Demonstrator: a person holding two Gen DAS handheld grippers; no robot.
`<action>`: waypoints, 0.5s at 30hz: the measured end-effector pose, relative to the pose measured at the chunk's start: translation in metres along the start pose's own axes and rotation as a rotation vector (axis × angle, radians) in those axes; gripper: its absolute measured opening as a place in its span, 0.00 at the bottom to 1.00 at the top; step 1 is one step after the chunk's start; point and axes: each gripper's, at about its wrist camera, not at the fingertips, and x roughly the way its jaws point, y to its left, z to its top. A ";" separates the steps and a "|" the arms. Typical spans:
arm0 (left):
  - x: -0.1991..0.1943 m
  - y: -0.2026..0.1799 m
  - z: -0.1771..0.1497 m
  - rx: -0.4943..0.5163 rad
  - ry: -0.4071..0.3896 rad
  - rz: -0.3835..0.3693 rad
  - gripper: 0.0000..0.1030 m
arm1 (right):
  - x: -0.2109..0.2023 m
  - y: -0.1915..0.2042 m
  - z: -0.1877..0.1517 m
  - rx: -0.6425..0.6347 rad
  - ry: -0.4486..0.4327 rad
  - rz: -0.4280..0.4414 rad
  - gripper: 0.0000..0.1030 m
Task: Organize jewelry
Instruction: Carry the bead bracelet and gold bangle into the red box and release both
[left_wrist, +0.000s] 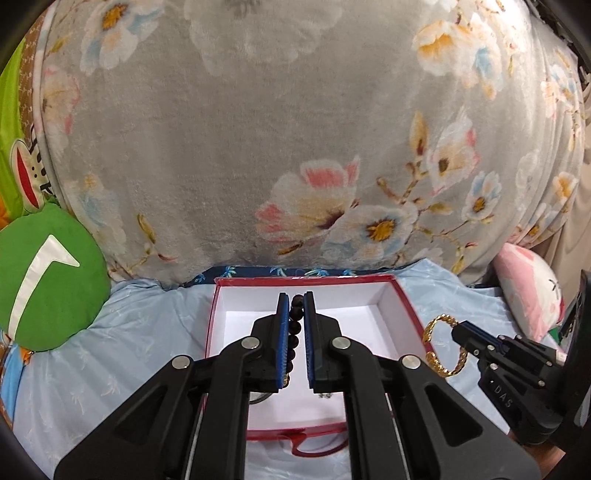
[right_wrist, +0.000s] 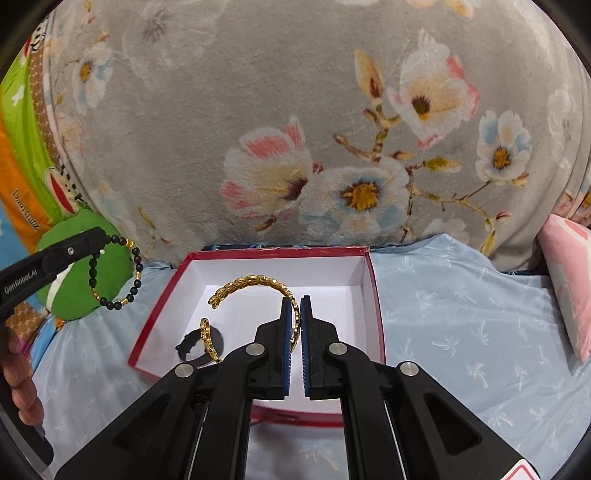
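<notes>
A red box (left_wrist: 218, 295) with a white inside sits open on the blue bedsheet; it also shows in the right wrist view (right_wrist: 375, 291). My left gripper (left_wrist: 296, 301) is shut on a black bead bracelet (left_wrist: 295, 325) with gold beads, held above the box; the bracelet also shows hanging in the right wrist view (right_wrist: 135, 273). My right gripper (right_wrist: 294, 301) is shut on a gold chain bangle (right_wrist: 255, 281), held over the box; the bangle also shows in the left wrist view (left_wrist: 439, 321). A small black ring-like piece (right_wrist: 192, 345) lies inside the box.
A large grey floral blanket (left_wrist: 295, 129) rises right behind the box. A green round cushion (left_wrist: 48, 273) lies at the left and a pink pillow (right_wrist: 569, 280) at the right. Blue sheet (right_wrist: 461, 332) stretches right of the box.
</notes>
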 end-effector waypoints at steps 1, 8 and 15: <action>0.008 0.001 -0.001 0.000 0.009 0.002 0.07 | 0.006 -0.001 0.000 0.000 0.005 -0.004 0.04; 0.065 0.010 -0.021 -0.009 0.090 0.035 0.07 | 0.053 -0.003 -0.005 0.000 0.059 -0.021 0.04; 0.100 0.017 -0.037 -0.024 0.144 0.058 0.07 | 0.082 -0.005 -0.012 0.004 0.096 -0.021 0.04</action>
